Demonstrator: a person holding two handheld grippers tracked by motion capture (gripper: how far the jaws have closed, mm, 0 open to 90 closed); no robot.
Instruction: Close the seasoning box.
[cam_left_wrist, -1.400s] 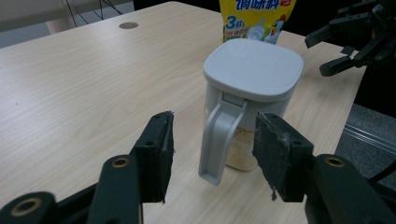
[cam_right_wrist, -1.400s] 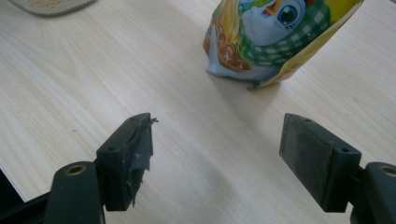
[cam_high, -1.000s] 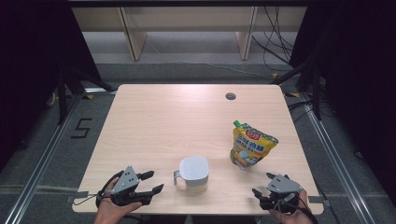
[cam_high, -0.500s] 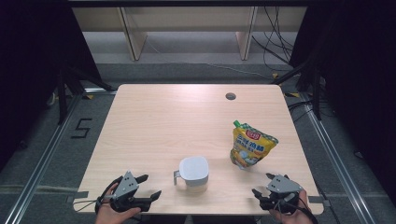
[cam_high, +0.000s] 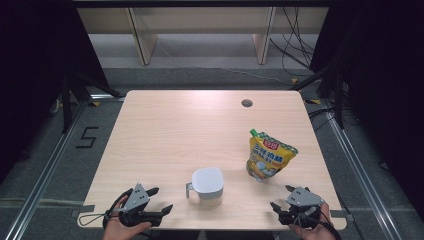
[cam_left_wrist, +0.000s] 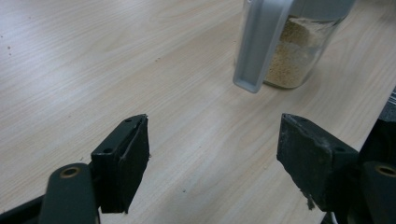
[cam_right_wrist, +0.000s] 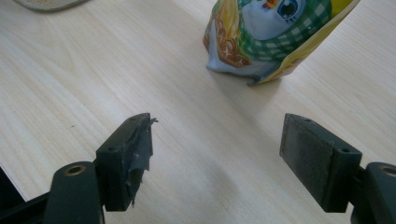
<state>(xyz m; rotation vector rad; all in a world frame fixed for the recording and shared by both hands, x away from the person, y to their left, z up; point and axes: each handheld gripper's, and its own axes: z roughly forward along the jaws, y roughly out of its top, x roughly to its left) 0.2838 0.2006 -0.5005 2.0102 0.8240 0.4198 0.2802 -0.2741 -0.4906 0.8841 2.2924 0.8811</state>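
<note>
Overhead, pale wooden table (cam_high: 165, 135) (grey floor (cam_high: 45, 150) around); both grippers' jaws spread, empty.

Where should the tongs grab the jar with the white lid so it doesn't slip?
Probably by the grey handle on the jar. It sticks out toward the left tongs, which are open and close by. Come in from the jar's left side and pinch the handle's flat strip across its width; the jar's round glass body looks wider and slippier.
</note>
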